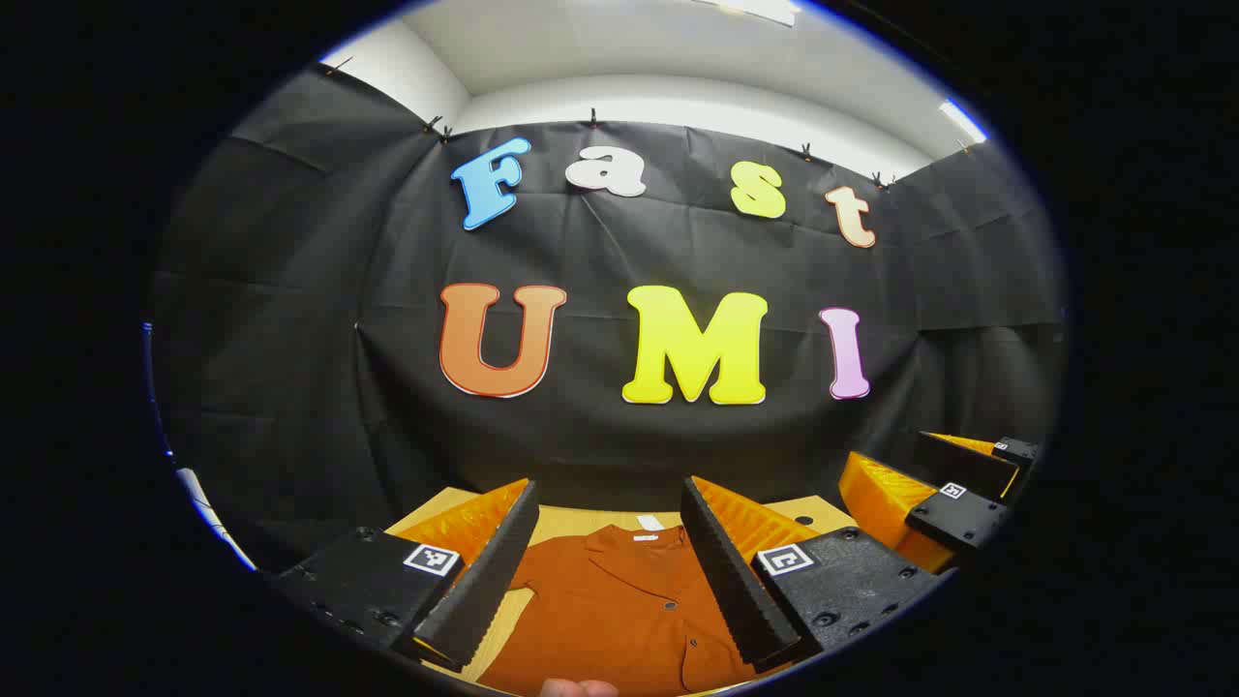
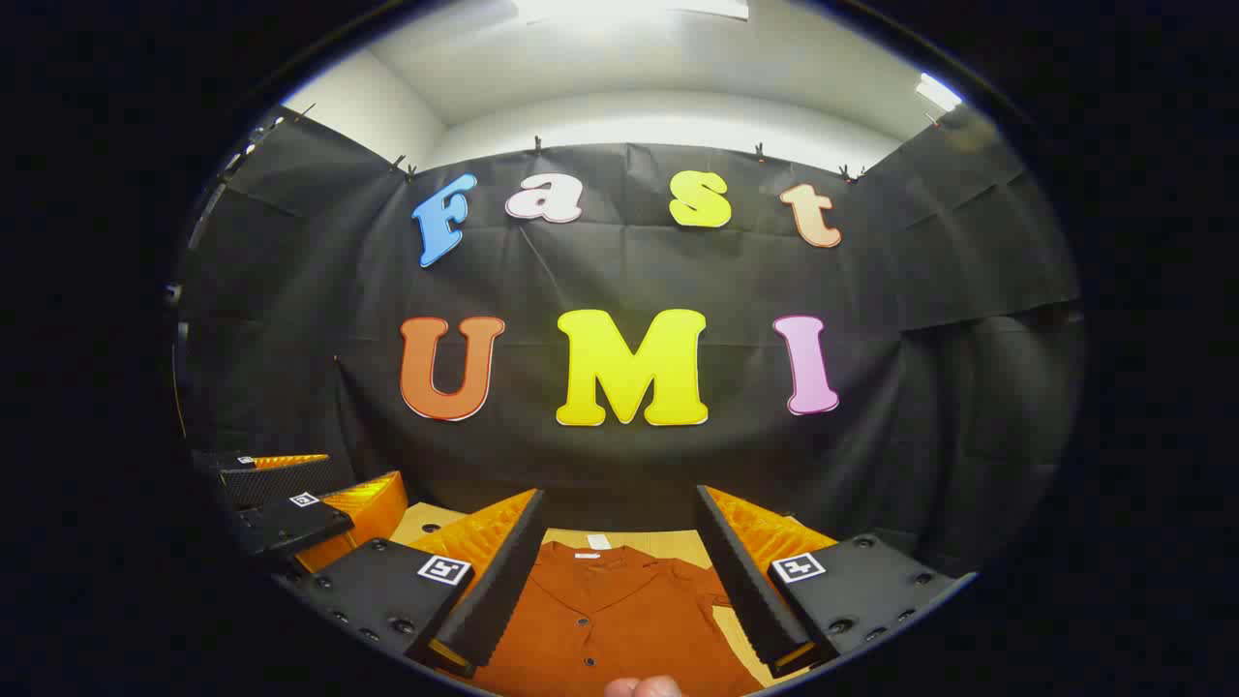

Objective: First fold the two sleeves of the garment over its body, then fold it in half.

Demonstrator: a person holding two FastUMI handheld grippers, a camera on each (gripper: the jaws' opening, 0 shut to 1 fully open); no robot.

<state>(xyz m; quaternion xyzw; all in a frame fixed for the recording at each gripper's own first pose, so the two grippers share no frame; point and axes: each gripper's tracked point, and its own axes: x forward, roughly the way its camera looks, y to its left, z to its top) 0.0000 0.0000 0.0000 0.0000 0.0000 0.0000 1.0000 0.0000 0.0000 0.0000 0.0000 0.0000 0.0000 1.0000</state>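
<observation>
The garment (image 1: 619, 610) is a rust-orange shirt of soft, matte cloth, lying flat on a pale wooden table (image 1: 571, 523) with its front up. It has a pointed open collar, a small white tag at the neck and a row of small dark buttons running down the middle. In the left gripper view it lies between and beyond the fingers, with one short sleeve spread out to the left on the wood. In the right gripper view the shirt (image 2: 610, 610) shows its collar and placket between the fingers, and a sleeve reaches out toward the right.

The left gripper (image 1: 610, 566) hangs above the shirt with its jaws wide apart, touching nothing. Its fingers have black ribbed pads inside and glossy ridged orange backs, mounted on black blocks bearing square printed markers. The right gripper (image 2: 619, 581) is built the same and is equally spread, also clear of the cloth. Each shows at the edge of the other's view. A bit of a hand (image 1: 578, 688) peeks in at the bottom edge. Creased black cloth walls the booth behind the table, under a white ceiling
</observation>
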